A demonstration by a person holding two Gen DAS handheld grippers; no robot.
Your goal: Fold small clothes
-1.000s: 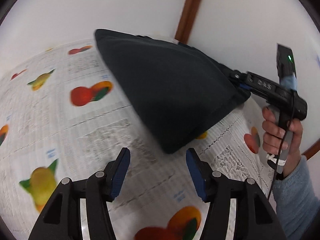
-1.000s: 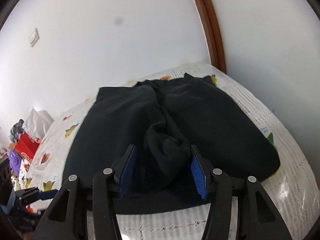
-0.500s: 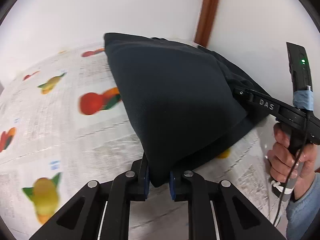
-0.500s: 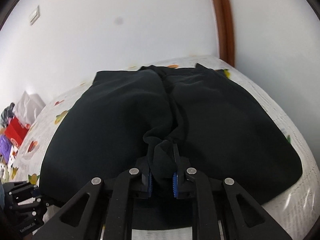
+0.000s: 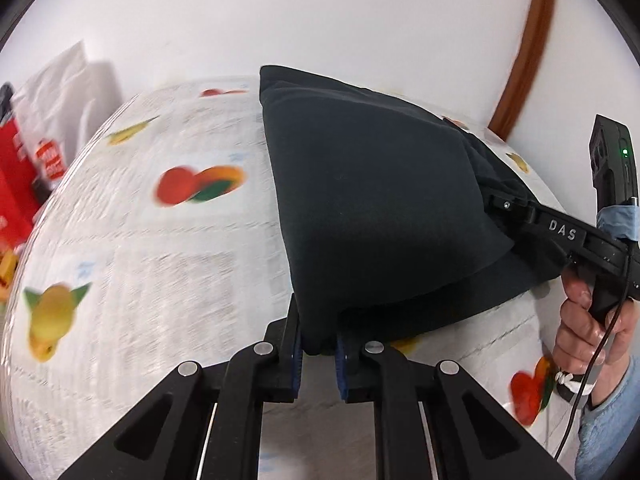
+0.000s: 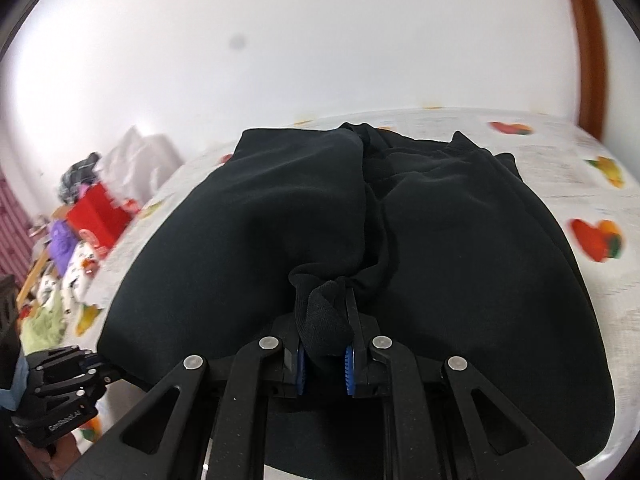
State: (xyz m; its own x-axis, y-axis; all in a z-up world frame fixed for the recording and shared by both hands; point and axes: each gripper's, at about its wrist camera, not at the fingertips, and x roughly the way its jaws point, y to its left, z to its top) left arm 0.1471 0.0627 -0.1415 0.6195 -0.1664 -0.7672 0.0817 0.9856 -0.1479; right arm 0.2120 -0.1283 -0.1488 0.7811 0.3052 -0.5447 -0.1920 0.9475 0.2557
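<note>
A black garment (image 5: 372, 208) lies on a table covered with a fruit-print cloth (image 5: 160, 264). My left gripper (image 5: 318, 354) is shut on the garment's near corner, lifted a little off the cloth. My right gripper (image 6: 324, 360) is shut on a bunched fold at the garment's (image 6: 460, 248) near edge, between two halves. In the left wrist view the right gripper (image 5: 560, 236) reaches in from the right at the garment's edge. The left gripper (image 6: 68, 380) shows at the lower left in the right wrist view.
A white wall stands behind the table, with a brown wooden frame (image 5: 524, 60) at the right. A red box (image 6: 96, 216), a white bag (image 6: 136, 164) and assorted clutter stand past the table's left end. Bare tablecloth lies left of the garment.
Both grippers went from open to shut on the garment. The left one closed on the near corner, the right one on the bunched fold, and both views have swung a little.
</note>
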